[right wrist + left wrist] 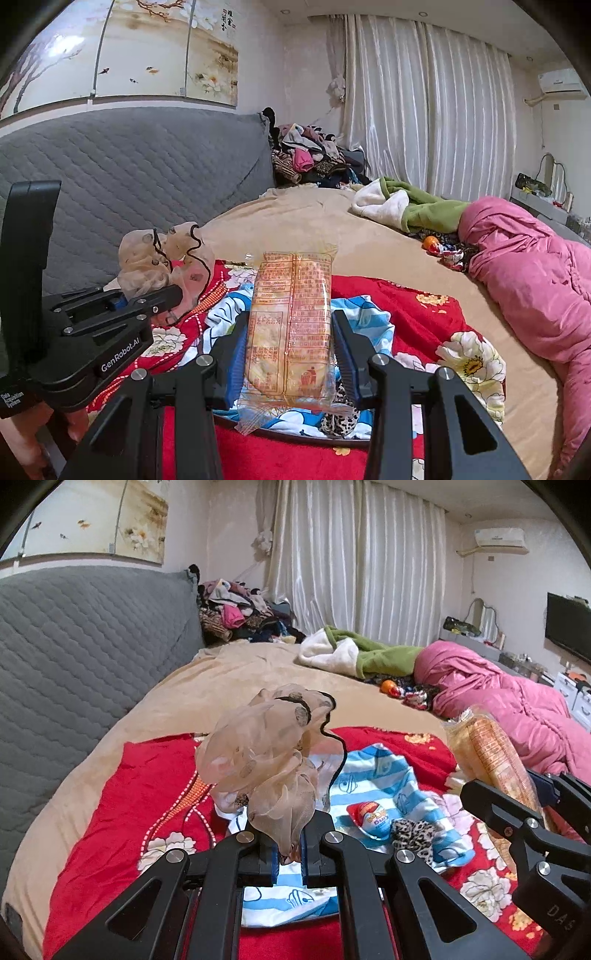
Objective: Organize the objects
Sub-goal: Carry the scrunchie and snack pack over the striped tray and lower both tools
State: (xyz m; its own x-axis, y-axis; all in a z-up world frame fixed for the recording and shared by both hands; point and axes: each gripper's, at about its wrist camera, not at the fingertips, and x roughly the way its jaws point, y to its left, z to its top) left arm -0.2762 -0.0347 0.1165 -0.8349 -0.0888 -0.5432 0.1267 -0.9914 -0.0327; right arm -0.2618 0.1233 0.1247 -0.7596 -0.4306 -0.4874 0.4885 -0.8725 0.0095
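Two items are in our grip right now, one per claw, and neither has a resting place yet. Our left gripper [287, 853] is pinched tight on a sheer beige organza scrunchie with dark spots and black trim [269, 753], which billows up above the blue pads. Our right gripper [291, 354] is clamped part-way on a clear orange-printed plastic snack packet [291, 321], upright between its jaws, the pads pressing its long edges.

Directly below and just ahead of the left claw we see a blue-and-white striped cartoon-print cloth [388, 786] crumpled on the red floral quilt [122, 801]. On that cloth, just right of the left claw, sits a small red-and-blue egg-shaped foil pack [371, 819], touching a leopard-print fabric hair tie [413, 834].

Farther ahead of both claws, well apart from us, a small orange-and-red toy [390, 688] lies on the tan bedsheet [240, 672], beside a pink padded quilted coat [517, 705] and a green-and-white fleece blanket [354, 651]. A heap of mixed clothes [240, 613] sits at the far end.

We judge the job as early to midway: two things lifted, nothing visibly sorted, no obvious bin or tray in sight. Left to do, by our reckoning: set both held pieces down somewhere proper, then gather the foil pack, hair tie and the far toy.
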